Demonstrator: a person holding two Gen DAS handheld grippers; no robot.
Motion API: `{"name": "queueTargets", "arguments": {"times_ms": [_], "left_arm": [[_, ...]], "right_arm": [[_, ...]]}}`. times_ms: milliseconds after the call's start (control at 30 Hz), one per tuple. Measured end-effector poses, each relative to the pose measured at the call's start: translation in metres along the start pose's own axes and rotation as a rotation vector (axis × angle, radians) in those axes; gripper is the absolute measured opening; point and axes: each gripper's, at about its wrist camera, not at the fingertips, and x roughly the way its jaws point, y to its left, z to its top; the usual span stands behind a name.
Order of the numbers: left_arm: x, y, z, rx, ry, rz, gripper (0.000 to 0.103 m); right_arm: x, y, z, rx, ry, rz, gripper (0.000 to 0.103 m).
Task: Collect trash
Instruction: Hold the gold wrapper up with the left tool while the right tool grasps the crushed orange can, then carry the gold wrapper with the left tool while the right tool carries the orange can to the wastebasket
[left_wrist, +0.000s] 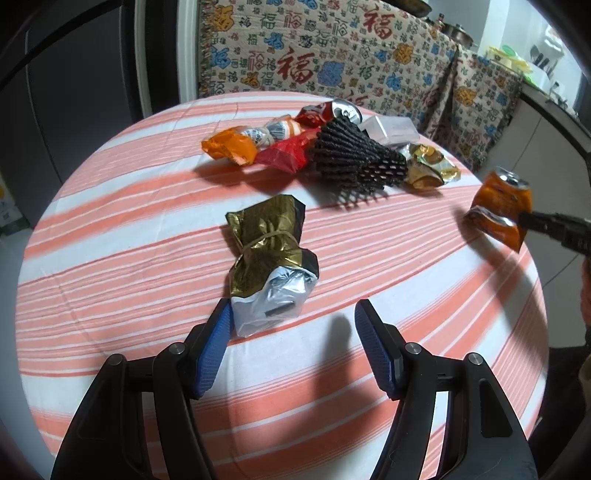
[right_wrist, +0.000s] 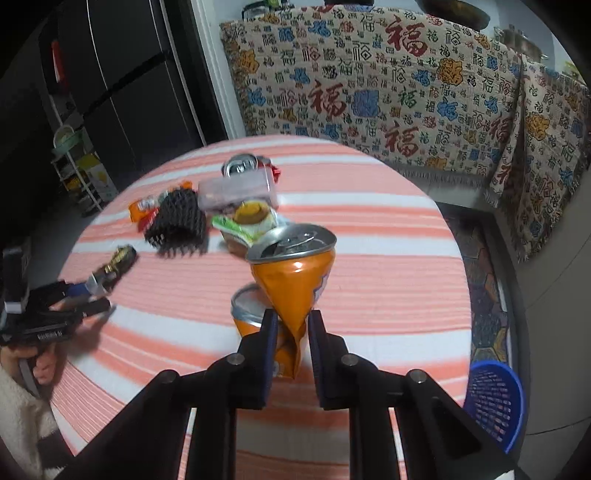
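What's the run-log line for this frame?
task: collect trash | right gripper: shut on crushed orange can, lifted off table | left gripper: open at gold-silver wrapper | blue basket: beside table

The one sign I can read is the Chinese character 福, woven again and again into the patterned throw (right_wrist: 388, 92) at twelve o'clock beyond the table: large in red, smaller in green and dark thread. Print on the wrappers and the crushed orange can (right_wrist: 295, 288) is too blurred to read.
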Motion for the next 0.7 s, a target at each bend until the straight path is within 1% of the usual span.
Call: {"name": "queueTargets", "arguments": {"times_ms": [67,133,233,300,367,400,433,467,567,700], "left_arm": [[0.000,-0.003,0.001,0.004,-0.003,-0.007,0.069],[0.000,-0.004,0.002,0.008,-0.009,-0.011,0.069],[0.004,-0.007,0.004,0.022,-0.016,0.008,0.069],[0.006,-0.007,0.006,0.029,-0.016,0.009,0.069],[0.009,-0.006,0.007,0.032,-0.011,0.014,0.068],[0.009,-0.005,0.007,0.034,-0.011,0.016,0.066],[0.007,-0.004,0.007,0.036,-0.014,0.017,0.047],[0.006,-0.003,0.006,0.041,-0.011,0.009,0.038],[0.001,0.004,0.005,0.024,-0.022,0.004,0.036],[-0.011,0.011,0.004,-0.006,-0.054,-0.017,0.032]], "right_arm": [[0.003,0.001,-0.006,-0.018,0.024,-0.039,0.018],[0.006,-0.001,-0.012,-0.014,0.023,-0.054,0.018],[0.008,-0.005,-0.015,0.009,-0.005,-0.034,0.019],[0.011,-0.004,-0.015,0.002,-0.019,-0.029,0.019],[0.013,-0.001,-0.017,-0.024,-0.028,-0.023,0.017],[0.013,-0.001,-0.018,-0.028,-0.032,-0.027,0.017],[0.011,-0.001,-0.020,-0.019,-0.045,-0.024,0.015],[0.009,-0.001,-0.021,-0.009,-0.050,-0.021,0.013],[-0.003,-0.001,-0.024,0.015,-0.087,-0.017,0.010],[-0.018,0.002,-0.027,0.012,-0.112,-0.006,0.009]]}}
